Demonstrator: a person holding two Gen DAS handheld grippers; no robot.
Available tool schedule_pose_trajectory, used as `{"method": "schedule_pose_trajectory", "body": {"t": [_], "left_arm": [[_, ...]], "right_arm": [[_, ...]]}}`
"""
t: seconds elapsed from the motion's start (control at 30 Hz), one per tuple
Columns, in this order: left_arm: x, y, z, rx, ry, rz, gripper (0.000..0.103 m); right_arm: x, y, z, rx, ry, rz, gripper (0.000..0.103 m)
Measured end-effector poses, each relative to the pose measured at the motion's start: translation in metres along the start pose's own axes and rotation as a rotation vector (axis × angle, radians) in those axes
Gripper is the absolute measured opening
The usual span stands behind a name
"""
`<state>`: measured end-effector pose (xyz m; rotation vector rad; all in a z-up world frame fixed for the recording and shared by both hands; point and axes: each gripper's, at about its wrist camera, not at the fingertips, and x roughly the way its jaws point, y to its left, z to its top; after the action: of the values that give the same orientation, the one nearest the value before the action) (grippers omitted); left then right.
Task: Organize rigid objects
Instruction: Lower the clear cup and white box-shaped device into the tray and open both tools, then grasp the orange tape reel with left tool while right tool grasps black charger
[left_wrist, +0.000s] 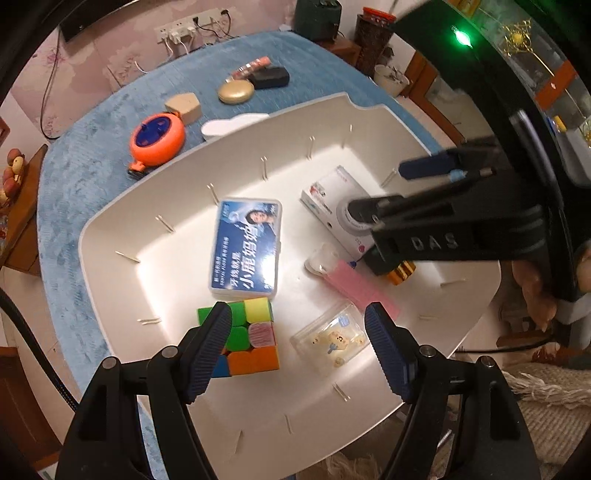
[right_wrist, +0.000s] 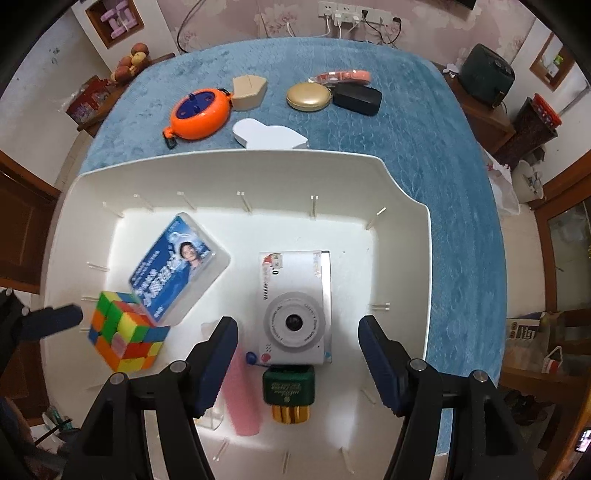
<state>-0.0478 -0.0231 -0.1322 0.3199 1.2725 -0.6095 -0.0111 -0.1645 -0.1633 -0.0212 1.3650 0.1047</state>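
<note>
A white bin (left_wrist: 110, 221) (right_wrist: 406, 206) holds a blue card box (left_wrist: 245, 245) (right_wrist: 177, 269), a colour cube (left_wrist: 255, 336) (right_wrist: 125, 332), a white camera box (left_wrist: 332, 206) (right_wrist: 295, 306), a pink comb (left_wrist: 365, 290) (right_wrist: 240, 398), a green and gold item (right_wrist: 288, 387) and a clear case (left_wrist: 330, 339). My left gripper (left_wrist: 297, 350) is open and empty above the cube and clear case. My right gripper (right_wrist: 299, 365) is open and empty over the camera box; it also shows in the left wrist view (left_wrist: 391, 184).
On the blue cloth (right_wrist: 424, 129) beyond the bin lie an orange round reel (left_wrist: 157, 138) (right_wrist: 201, 112), a tan box (left_wrist: 183, 105) (right_wrist: 249, 90), a gold compact (left_wrist: 236, 91) (right_wrist: 308, 96), a black case (left_wrist: 271, 77) (right_wrist: 356, 98) and a white cloud-shaped piece (left_wrist: 229, 123) (right_wrist: 269, 134).
</note>
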Motion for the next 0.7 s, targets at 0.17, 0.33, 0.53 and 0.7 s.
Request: {"method": "schedule_pose_trajectory", "body": {"t": [0.17, 0.33, 0.53, 0.7], "left_arm": [[-0.015, 0.006, 0.008, -0.039, -0.033, 0.004, 0.077], [-0.029, 0.016, 0.02, -0.091, -0.079, 0.009, 0.077], [-0.042, 0.026, 0.04, -0.138, -0.125, 0.045, 0.077], [-0.046, 0.037, 0.063, -0.163, -0.141, 0.093, 0.077]], "right_arm": [[-0.015, -0.005, -0.001, 0.024, -0.027, 0.048, 0.069], [-0.03, -0.011, 0.004, 0.028, -0.062, 0.083, 0.069], [-0.046, -0.022, 0.022, 0.027, -0.107, 0.129, 0.069], [-0.053, -0.036, 0.045, 0.008, -0.141, 0.146, 0.069]]}}
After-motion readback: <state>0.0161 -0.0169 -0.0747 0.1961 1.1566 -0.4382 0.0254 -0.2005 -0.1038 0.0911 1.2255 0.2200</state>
